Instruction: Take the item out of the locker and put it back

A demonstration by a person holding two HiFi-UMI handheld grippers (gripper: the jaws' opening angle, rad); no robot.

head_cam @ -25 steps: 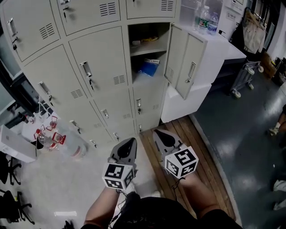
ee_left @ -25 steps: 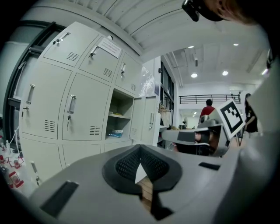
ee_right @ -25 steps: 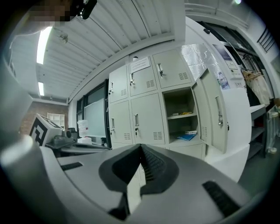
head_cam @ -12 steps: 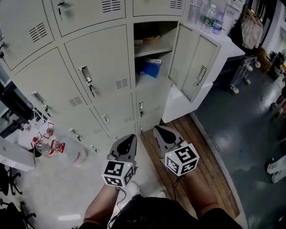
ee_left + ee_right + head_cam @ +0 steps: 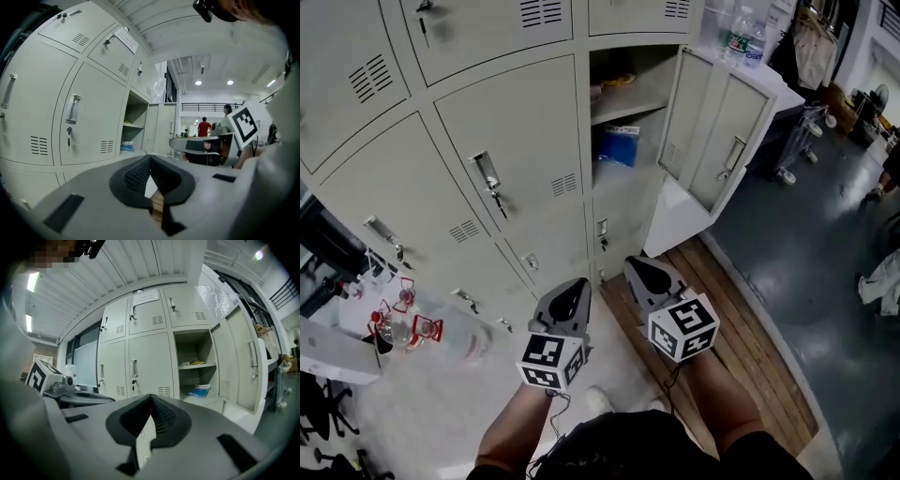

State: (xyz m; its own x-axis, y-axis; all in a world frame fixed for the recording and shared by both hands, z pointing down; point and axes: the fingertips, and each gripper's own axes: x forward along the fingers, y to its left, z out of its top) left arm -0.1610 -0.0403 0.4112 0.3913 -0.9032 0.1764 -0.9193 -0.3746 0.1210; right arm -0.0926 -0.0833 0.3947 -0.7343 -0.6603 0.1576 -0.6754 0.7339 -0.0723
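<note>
The grey locker bank [image 5: 516,141] has one compartment standing open, its door [image 5: 712,127] swung out to the right. A blue packet [image 5: 617,146] lies on the lower shelf and a yellow item [image 5: 619,80] on the upper shelf. The blue packet [image 5: 202,391] also shows in the right gripper view and, small, as the blue packet [image 5: 126,146] in the left gripper view. My left gripper [image 5: 575,291] and right gripper [image 5: 636,268] are side by side at waist height, well short of the locker. Both are shut with nothing between their fingers; the same shows for the left gripper [image 5: 150,160] and right gripper [image 5: 151,402].
Water bottles [image 5: 741,42] stand on a white cabinet right of the open door. A wheeled cart [image 5: 797,141] is beyond it. Bottles with red labels [image 5: 403,314] sit at the lower left. A wooden floor strip [image 5: 741,347] runs under my right arm. A person in red [image 5: 204,127] stands far off.
The head view has drifted, so the lockers sit a little lower and to the right in the picture. Both grippers keep the same shut pose in front of me.
</note>
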